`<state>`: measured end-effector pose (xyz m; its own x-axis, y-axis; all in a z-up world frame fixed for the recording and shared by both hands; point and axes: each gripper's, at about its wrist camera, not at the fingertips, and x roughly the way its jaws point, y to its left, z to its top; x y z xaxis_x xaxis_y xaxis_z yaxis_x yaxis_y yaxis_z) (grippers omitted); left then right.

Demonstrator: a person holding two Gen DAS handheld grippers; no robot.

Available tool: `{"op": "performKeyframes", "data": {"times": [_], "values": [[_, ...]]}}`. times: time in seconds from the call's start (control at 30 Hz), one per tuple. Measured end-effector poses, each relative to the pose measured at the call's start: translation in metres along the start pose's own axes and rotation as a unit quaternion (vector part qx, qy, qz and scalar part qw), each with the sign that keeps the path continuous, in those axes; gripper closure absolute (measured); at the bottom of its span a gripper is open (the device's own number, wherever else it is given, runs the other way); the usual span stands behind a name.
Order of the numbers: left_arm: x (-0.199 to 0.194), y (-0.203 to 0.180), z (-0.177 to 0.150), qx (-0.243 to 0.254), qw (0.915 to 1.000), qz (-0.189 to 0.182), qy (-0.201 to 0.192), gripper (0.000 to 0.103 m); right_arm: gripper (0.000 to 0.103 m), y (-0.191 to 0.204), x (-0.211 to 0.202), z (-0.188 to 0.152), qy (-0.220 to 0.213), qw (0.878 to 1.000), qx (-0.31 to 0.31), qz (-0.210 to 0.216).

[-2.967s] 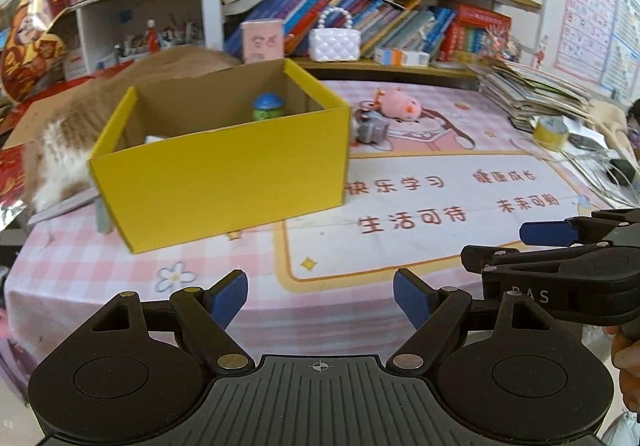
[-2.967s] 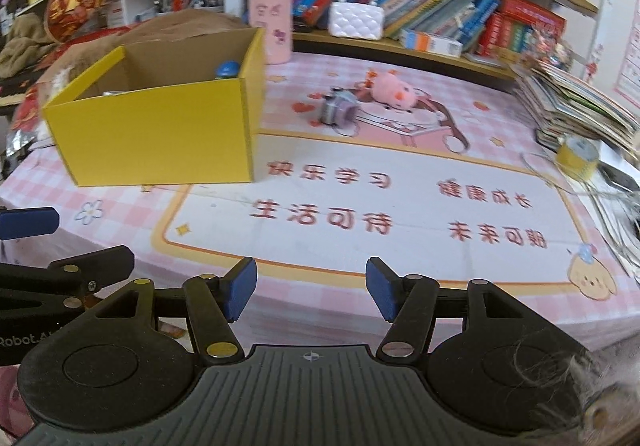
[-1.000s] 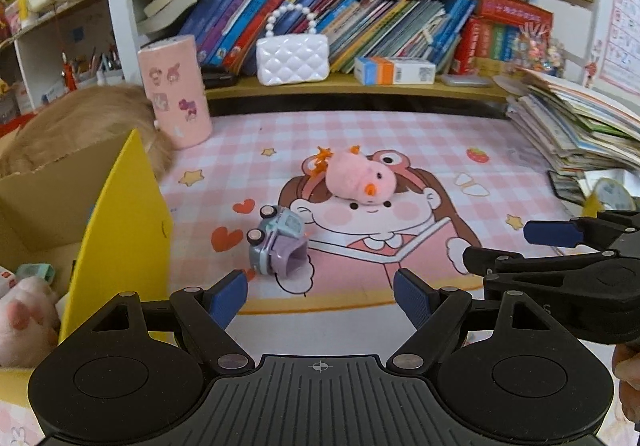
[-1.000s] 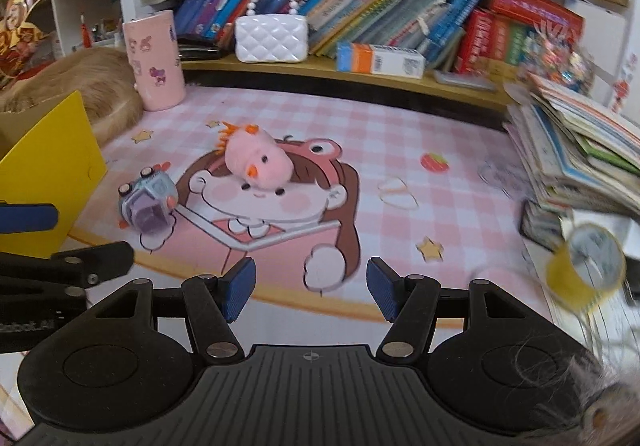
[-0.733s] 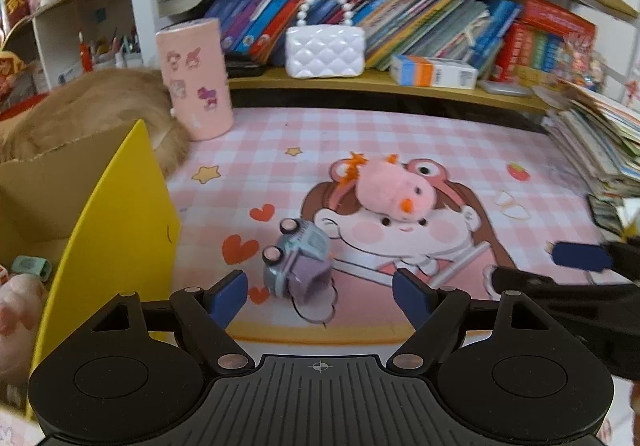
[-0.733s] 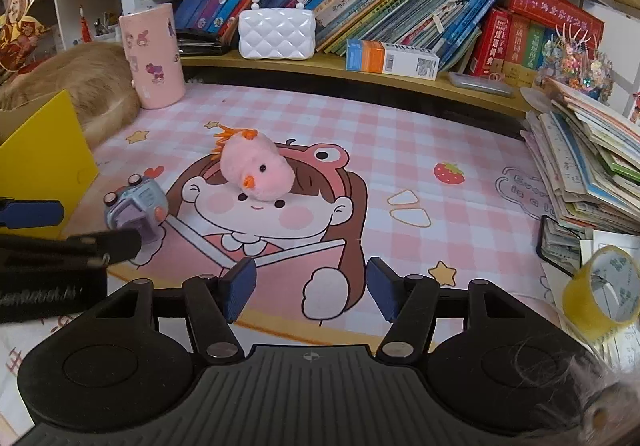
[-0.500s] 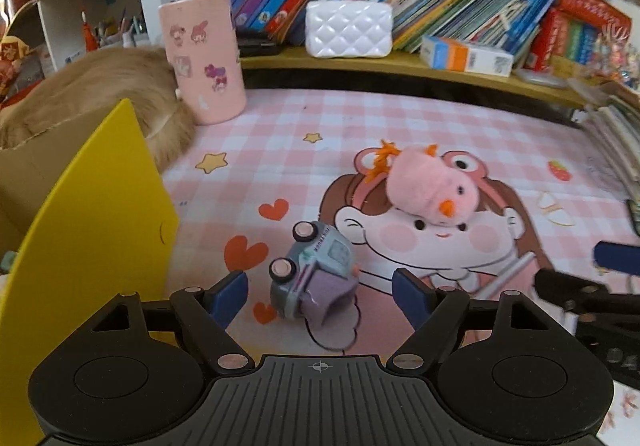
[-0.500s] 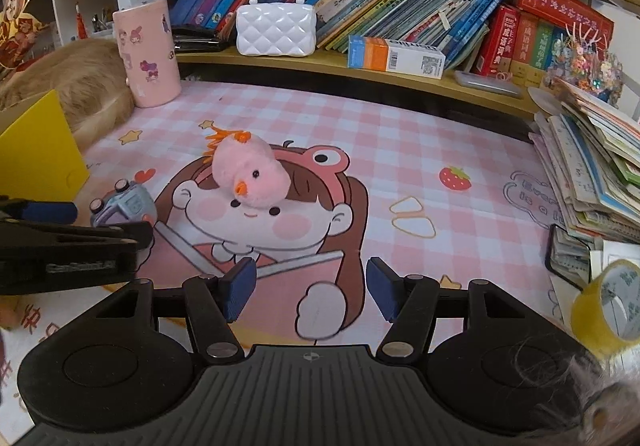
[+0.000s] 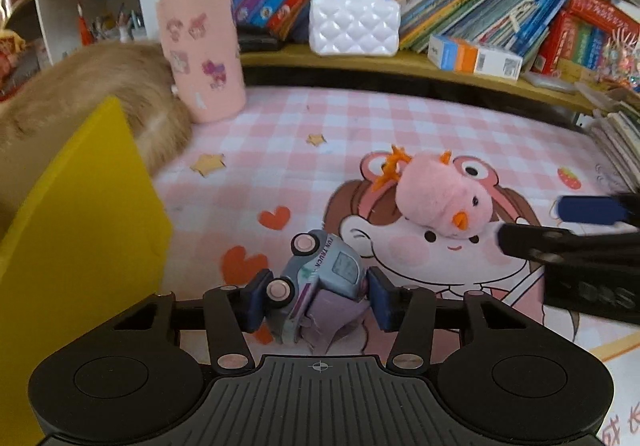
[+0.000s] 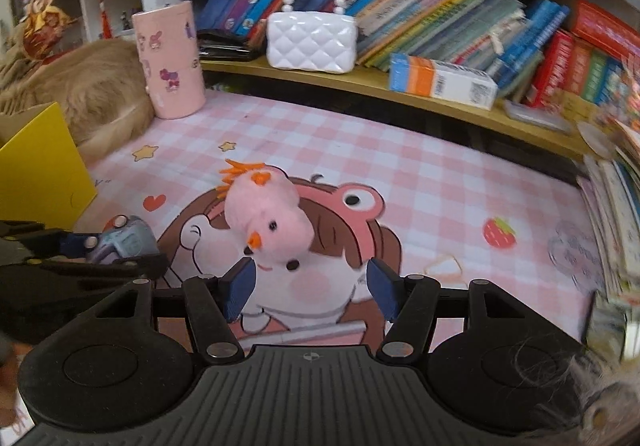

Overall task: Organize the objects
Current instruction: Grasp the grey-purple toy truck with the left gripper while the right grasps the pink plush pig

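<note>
We find the left tool (image 9: 316, 300) straddling the toy truck (image 9: 320, 286) on the worktop (image 9: 360, 126), pads alongside, grasp not confirmed. The right tool (image 10: 308, 288) is released before the pink plush chick (image 10: 268, 218). We advise centring each before clenching, then moving to the yellow box (image 9: 80, 226).

Left wrist view: low, close behind toy truck (image 9: 320, 286), facing bookshelf (image 9: 400, 58). Right wrist view: close behind pink plush chick (image 10: 266, 220), same heading. Shared: truck, chick, white purse (image 10: 311, 42).
</note>
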<state>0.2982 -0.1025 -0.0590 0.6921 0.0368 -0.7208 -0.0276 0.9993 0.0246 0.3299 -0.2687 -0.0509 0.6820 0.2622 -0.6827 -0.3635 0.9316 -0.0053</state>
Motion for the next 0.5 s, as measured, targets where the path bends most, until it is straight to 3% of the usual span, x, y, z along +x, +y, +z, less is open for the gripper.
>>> {"op": "performKeyframes", "data": {"times": [0.3,0.5], "values": [[-0.070,0.026,0.010,-0.047,0.9977,-0.006,-0.049,0.054,0.037,0.018,0.036,0.020,0.011,0.997,-0.060,0.039],[-0.102,0.027,0.002,-0.063,0.9963,-0.029,-0.050,0.054,0.036,0.034,0.062,0.031,0.014,0.996,-0.080,0.044]]}}
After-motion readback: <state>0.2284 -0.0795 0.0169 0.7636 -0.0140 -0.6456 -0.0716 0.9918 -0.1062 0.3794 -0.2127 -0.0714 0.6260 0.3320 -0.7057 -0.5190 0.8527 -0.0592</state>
